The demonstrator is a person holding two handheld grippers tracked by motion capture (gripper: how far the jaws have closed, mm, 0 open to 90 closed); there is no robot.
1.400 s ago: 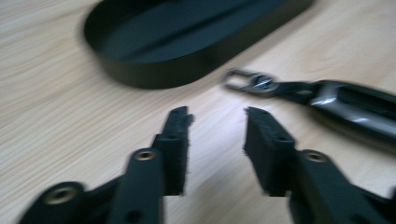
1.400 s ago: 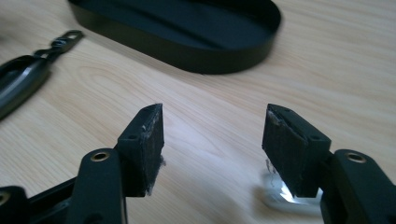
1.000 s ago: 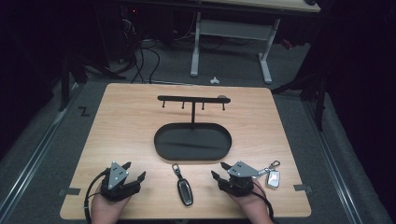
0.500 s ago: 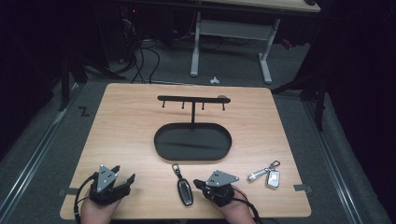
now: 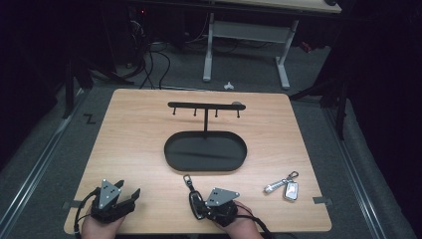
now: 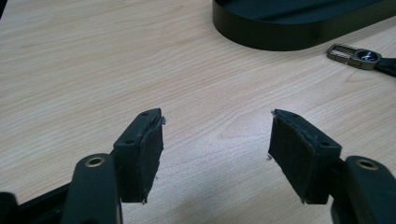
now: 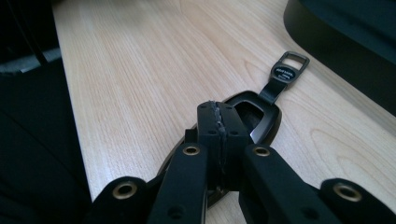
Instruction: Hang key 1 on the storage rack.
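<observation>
A black key fob [image 5: 193,195] with a strap and metal ring lies on the wooden table [image 5: 134,139] near the front edge. My right gripper [image 5: 199,205] is shut, its pads pressed together directly over the fob [image 7: 264,119]; nothing shows between them [image 7: 217,116]. The fob's ring tag [image 7: 286,72] points toward the black oval tray [image 7: 345,32]. At the front left my left gripper [image 5: 130,196] stands open over bare wood [image 6: 217,144]. A silver key fob [image 5: 286,188] with a clip lies at the front right.
A black key stand rises from the oval tray [image 5: 205,162] in the middle of the table, its hook bar [image 5: 205,105] toward the far side. The tray's rim [image 6: 299,32] and the black fob's ring [image 6: 355,53] lie ahead of the left gripper. Desk legs and cables are beyond the table.
The right gripper has moved left from beside the silver key fob to over the black one. The left gripper has drawn back toward the front edge.
</observation>
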